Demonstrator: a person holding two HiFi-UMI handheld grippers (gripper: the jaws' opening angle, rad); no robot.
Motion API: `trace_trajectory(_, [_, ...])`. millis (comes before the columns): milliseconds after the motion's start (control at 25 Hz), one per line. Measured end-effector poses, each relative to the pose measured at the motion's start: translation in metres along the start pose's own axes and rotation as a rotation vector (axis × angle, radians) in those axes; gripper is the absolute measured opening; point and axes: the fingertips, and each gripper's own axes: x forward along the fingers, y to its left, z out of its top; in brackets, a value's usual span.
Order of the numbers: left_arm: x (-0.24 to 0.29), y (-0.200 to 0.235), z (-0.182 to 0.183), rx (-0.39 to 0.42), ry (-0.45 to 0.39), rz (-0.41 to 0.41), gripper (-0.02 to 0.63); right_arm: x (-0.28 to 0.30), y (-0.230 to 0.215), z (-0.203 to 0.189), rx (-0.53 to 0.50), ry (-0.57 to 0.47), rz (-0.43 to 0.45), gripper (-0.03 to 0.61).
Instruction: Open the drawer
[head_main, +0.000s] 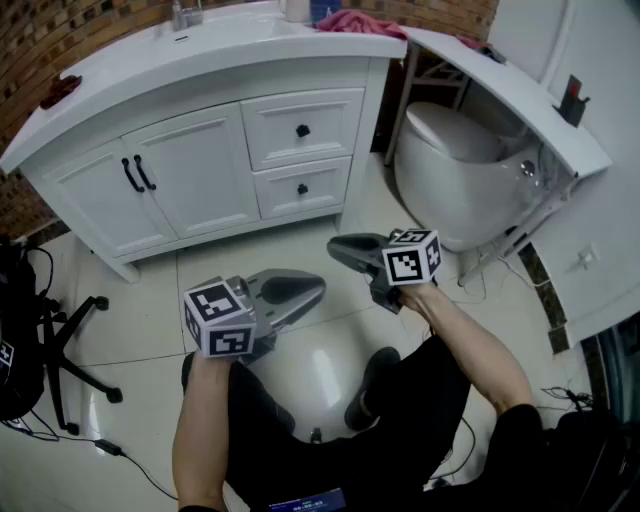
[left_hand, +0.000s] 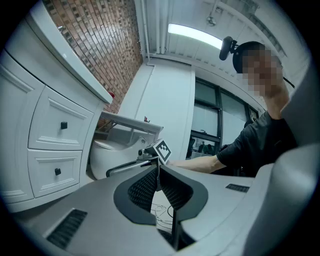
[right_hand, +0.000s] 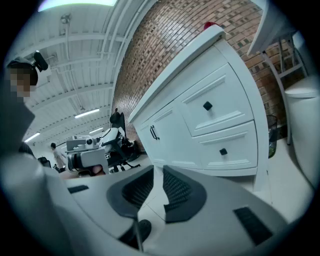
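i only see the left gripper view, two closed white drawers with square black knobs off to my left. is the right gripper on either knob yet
Observer: No. In the head view the right gripper hangs over the cream floor tiles, clear of the white vanity cabinet and touching neither knob.
Operator: are its jaws open or shut
Observer: The right gripper view shows them slightly apart, with nothing between them.
Operator: anything else on that cabinet front i should avoid
Observer: Left of the drawers are two white doors, with a pair of black bar handles where they meet.
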Motion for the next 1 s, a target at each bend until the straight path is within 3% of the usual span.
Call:
trace_trajectory(520, [0.006, 0.038, -0.001, -0.031, 0.003, 0.041, 0.02, 0.022, -0.057, 0.003, -0.003, 0.031, -0.033, 0.091])
trace_trajectory(1000, [0.009, 0.074, -0.002, -0.087, 0.023, 0.074, 0.02, 0.026, -0.076, 0.004, -0.02, 0.033, -0.064, 0.095])
